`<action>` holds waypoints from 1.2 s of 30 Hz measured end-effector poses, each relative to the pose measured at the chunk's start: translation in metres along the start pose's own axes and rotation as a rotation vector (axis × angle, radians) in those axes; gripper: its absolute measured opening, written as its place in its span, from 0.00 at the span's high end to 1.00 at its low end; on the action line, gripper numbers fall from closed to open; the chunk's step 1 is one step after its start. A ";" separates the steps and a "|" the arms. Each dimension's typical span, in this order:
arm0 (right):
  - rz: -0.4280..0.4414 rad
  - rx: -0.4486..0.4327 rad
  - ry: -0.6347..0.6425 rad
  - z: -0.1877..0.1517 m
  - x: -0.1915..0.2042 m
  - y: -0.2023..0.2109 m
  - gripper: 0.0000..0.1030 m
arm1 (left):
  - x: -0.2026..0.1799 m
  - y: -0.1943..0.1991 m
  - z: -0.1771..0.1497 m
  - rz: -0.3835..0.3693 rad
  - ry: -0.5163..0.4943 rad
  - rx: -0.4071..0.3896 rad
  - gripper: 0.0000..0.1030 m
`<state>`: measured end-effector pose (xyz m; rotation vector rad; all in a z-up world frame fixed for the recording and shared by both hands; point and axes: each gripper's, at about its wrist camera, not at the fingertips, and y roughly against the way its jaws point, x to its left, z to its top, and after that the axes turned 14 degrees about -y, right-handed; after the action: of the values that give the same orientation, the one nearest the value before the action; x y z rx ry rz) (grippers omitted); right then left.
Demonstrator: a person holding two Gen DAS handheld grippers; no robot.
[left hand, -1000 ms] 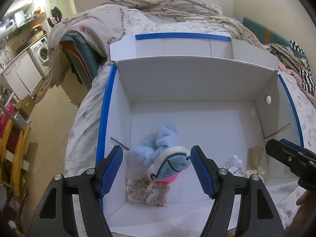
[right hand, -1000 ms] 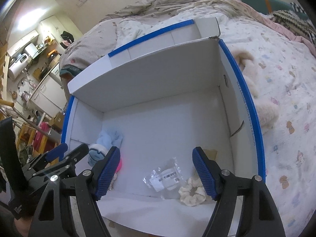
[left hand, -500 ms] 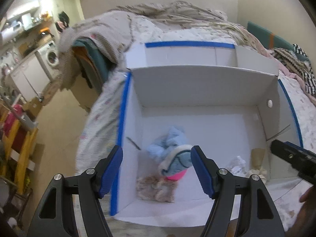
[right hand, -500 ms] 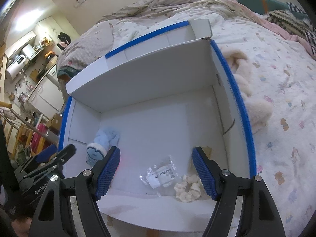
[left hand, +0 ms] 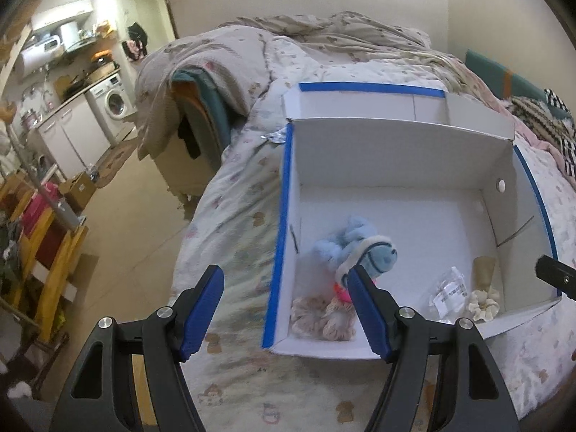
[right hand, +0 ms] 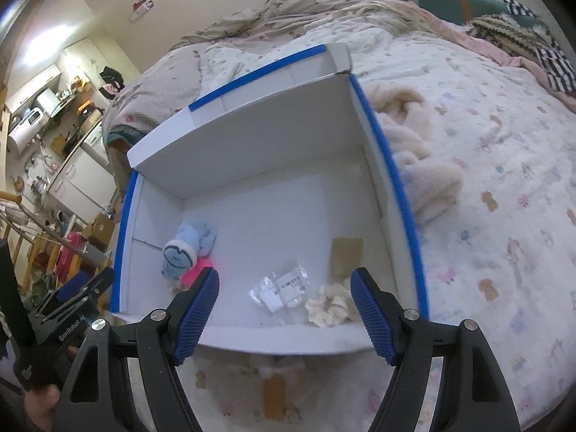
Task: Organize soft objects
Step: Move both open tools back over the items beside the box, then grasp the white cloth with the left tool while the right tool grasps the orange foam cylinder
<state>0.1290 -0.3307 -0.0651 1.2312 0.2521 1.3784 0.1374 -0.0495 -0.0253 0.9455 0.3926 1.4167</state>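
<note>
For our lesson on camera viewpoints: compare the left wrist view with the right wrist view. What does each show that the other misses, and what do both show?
Only the left wrist view shows the pinkish scrunchie in the box's near left corner and the washing machine.

Only the right wrist view shows the cream fleece lying on the bed outside the box's right wall.

Both show the white box, the blue plush, the clear packet, the cream scrunchie, and an open, empty claw: left, right.
</note>
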 end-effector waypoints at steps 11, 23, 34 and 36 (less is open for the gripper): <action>-0.115 -0.027 -0.005 -0.017 -0.022 0.016 0.23 | 0.020 0.014 -0.028 -0.005 0.063 0.025 0.33; -0.094 0.097 -0.104 -0.042 -0.038 0.007 0.23 | 0.016 0.014 -0.061 -0.035 0.081 0.096 0.33; -0.152 0.306 -0.167 -0.061 -0.051 -0.041 0.23 | -0.027 0.003 -0.066 -0.111 -0.018 0.135 0.33; -0.165 0.344 -0.111 -0.070 -0.043 -0.050 0.23 | -0.033 -0.001 -0.065 -0.114 -0.024 0.146 0.33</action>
<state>0.0939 -0.3179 -0.1531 1.5290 0.5176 1.1497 0.0846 -0.0595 -0.0751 1.0409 0.5299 1.2849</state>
